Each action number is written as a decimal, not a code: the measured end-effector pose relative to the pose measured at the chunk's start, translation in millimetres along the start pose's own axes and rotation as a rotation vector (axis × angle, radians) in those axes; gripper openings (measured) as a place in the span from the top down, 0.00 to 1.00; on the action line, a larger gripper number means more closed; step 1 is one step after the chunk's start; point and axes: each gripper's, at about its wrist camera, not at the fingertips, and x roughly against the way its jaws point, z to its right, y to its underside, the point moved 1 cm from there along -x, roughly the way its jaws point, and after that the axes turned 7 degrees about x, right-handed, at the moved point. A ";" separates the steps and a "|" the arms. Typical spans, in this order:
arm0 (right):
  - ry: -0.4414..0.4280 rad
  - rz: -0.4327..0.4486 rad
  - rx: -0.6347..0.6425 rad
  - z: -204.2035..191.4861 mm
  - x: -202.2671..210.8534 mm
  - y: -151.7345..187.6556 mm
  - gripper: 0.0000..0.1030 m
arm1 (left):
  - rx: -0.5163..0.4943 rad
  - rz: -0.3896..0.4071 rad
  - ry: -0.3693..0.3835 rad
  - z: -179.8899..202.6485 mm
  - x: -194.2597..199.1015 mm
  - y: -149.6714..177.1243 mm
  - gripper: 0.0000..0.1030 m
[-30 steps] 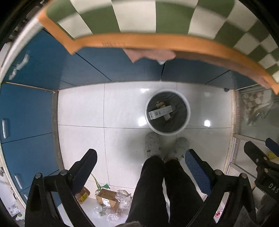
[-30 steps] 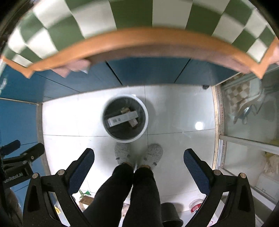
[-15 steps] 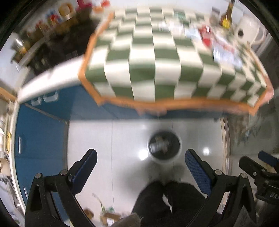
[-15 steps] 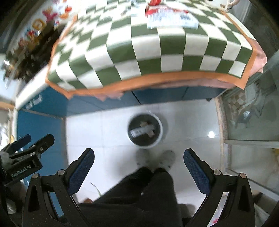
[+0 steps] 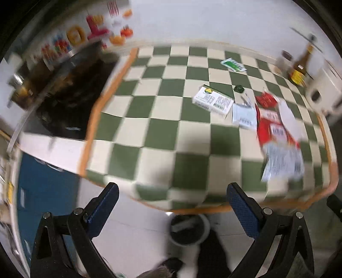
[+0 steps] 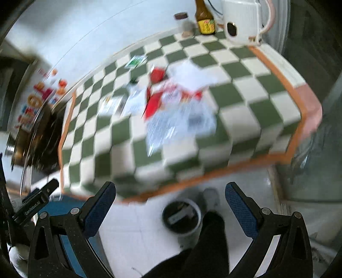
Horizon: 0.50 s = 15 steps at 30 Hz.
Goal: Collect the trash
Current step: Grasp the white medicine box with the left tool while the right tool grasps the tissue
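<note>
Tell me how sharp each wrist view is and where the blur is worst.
Left wrist view: motion blur smears the left edge and the red-and-white wrapper, while the white carton stays fairly legible and the left gripper is crisp. Right wrist view: blur is heavier overall, the trash pile is streaked beyond reading, and only the right gripper is sharp. Fisheye bends the checkered tablecloth in both.

Home kitchen here: checked tablecloth (image 5: 162,132) over blue cabinets (image 5: 42,192), sauce bottle (image 6: 204,19), white kettle (image 6: 243,19), tiled floor (image 6: 136,216).
</note>
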 end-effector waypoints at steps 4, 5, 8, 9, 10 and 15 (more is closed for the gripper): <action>0.018 -0.017 -0.026 33.8 -48.6 -94.9 0.00 | 0.199 -0.177 0.076 25.8 -59.3 -64.1 0.01; 0.025 -0.027 -0.027 40.3 -64.2 -118.4 0.00 | 0.239 -0.209 0.091 31.1 -72.3 -75.7 0.01; 0.042 -0.080 -0.007 51.1 -111.9 -170.5 0.02 | 0.363 -0.300 0.116 49.8 -117.6 -109.4 0.01; 0.038 -0.102 -0.001 53.9 -127.5 -183.0 0.06 | 0.394 -0.321 0.109 54.3 -130.4 -117.3 0.01; 0.036 -0.127 0.008 55.2 -142.8 -193.7 0.07 | 0.424 -0.337 0.108 58.1 -141.5 -124.1 0.01; 0.018 -0.205 0.067 54.6 -205.4 -221.5 0.28 | 0.575 -0.380 0.107 62.1 -181.3 -141.1 0.01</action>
